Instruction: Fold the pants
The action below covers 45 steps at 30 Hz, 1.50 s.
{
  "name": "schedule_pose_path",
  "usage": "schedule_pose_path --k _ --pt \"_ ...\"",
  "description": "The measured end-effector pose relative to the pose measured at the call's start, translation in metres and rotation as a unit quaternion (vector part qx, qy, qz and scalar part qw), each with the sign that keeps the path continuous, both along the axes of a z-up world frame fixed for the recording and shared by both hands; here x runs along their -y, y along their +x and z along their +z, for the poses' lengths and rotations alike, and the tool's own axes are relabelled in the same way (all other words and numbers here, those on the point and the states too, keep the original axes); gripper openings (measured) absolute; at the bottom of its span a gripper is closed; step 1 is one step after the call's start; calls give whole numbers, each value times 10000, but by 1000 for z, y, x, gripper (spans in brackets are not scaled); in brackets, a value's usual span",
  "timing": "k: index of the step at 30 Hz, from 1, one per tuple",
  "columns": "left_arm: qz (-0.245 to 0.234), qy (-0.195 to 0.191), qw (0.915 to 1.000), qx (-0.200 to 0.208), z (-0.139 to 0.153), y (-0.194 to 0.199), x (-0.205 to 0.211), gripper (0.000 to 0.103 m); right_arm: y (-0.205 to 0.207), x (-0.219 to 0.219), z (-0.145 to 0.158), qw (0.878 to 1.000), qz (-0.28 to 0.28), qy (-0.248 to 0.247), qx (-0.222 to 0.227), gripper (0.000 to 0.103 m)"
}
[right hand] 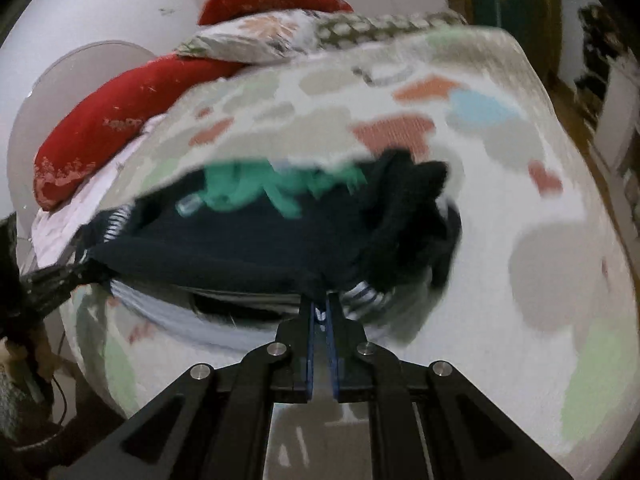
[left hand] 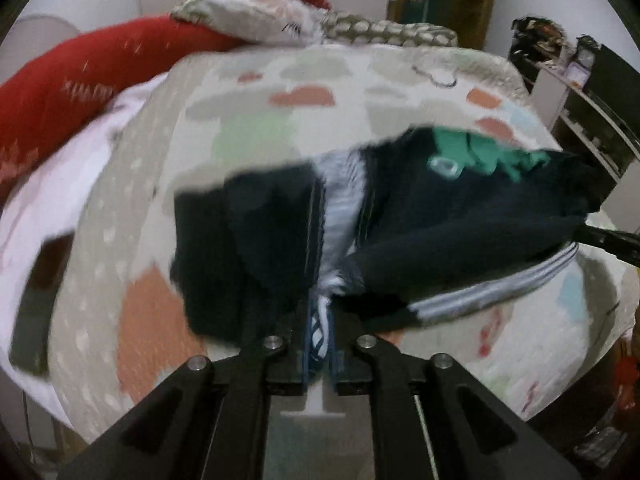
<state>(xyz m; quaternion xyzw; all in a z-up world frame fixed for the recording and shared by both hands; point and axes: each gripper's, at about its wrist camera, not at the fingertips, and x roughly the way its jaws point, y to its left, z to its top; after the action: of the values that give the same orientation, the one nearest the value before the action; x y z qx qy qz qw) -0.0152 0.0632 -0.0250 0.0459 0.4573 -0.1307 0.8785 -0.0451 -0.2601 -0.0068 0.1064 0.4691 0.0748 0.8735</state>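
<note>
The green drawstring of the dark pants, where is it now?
The green drawstring lies bunched along the far edge of the dark navy pants, toward the patterned bed cover; both wrist views show it.

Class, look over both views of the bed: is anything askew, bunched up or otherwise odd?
Yes. The dark pants are bunched and twisted above the bedspread, not flat, and a green cloth is tangled along their upper edge. Both the left gripper and right gripper pinch fabric.
</note>
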Motion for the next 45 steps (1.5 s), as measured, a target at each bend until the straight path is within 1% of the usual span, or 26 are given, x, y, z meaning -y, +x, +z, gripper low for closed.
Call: schedule_pose_path --k 3,5,7,8,9,10,11,12,15,16,17,18,20,23,25,28,29,30,32,34,36,37,39,41,43,45 --pt "72 -111 9999 63 7 -13 -8 12 -15 18 -11 9989 -400 151 -183 7" --pt "146 -186 9997 118 15 -22 -17 17 -28 40 -6 9963 -742 427 -110 8" --pt "287 -285 9990 172 23 -29 -31 25 -36 62 3 9923 -1062 638 3 14" --pt "366 -385 9984 197 28 -33 -37 26 -39 69 7 9904 -1176 718 71 28" --pt "448 -490 9976 220 32 -36 -43 27 -38 75 12 9887 -1265 788 130 49" --pt "556 -631 9961 253 39 -40 -50 28 -36 82 17 9858 -1380 931 241 59" --pt "606 -715 9952 277 43 -41 -55 28 -33 85 21 9837 -1411 1062 330 74" --pt "666 -868 9935 312 49 -43 -60 29 -30 86 22 9823 -1411 1169 396 78" --pt "715 -1297 9885 320 62 -39 -65 39 -7 77 13 9801 -1372 1396 326 78" --pt "720 -1341 9878 325 64 -36 -64 41 3 71 6 9797 -1357 1456 258 78" --pt "769 -1313 9878 336 67 -30 -62 41 14 65 -1 9802 -1311 1476 170 75" --pt "813 -1258 9881 347 69 -25 -59 41 22 61 -5 9809 -1276 1467 107 52" --pt "924 -1092 9890 371 68 -7 -54 41 39 54 -15 9825 -1208 1415 -117 17" --pt "1095 -916 9896 200 54 22 -49 41 41 66 -14 9768 -1440 1580 -86 14" --pt "1234 -675 9900 101 42 38 -44 41 35 81 -7 9745 -1681 1489 1 13" --pt "1355 -87 9907 29 20 58 -32 41 28 102 -3 9696 -1954 1473 24 13" --pt "1414 70 9899 -57 10 64 -29 44 27 108 -4 9685 -1996 1488 -3 13" --pt "1462 142 9890 -171 0 70 -28 45 28 112 -9 9683 -2030 1454 -113 16" --pt "1537 193 9877 -216 -5 76 -30 50 27 114 -14 9687 -2037 1406 -188 24" --pt "1493 116 9883 -301 1 77 -34 50 21 121 -17 9651 -2047 1629 -84 29" --pt "1409 -37 9896 -293 17 72 -40 50 11 129 -12 9605 -2096 1825 119 39" --pt "1370 -90 9903 -224 27 67 -42 50 5 132 -8 9597 -2137 1810 222 44" --pt "1220 -198 9923 -111 45 59 -39 50 -5 136 -1 9617 -2153 1658 369 44" --pt "871 -384 9955 39 66 51 -25 50 -13 136 1 9636 -2075 1630 425 45" --pt "442 -421 9981 107 79 47 3 50 -17 132 1 9651 -1966 1680 422 45" --pt "-146 -452 9989 57 87 50 44 51 -21 123 -3 9679 -1831 1680 379 45"
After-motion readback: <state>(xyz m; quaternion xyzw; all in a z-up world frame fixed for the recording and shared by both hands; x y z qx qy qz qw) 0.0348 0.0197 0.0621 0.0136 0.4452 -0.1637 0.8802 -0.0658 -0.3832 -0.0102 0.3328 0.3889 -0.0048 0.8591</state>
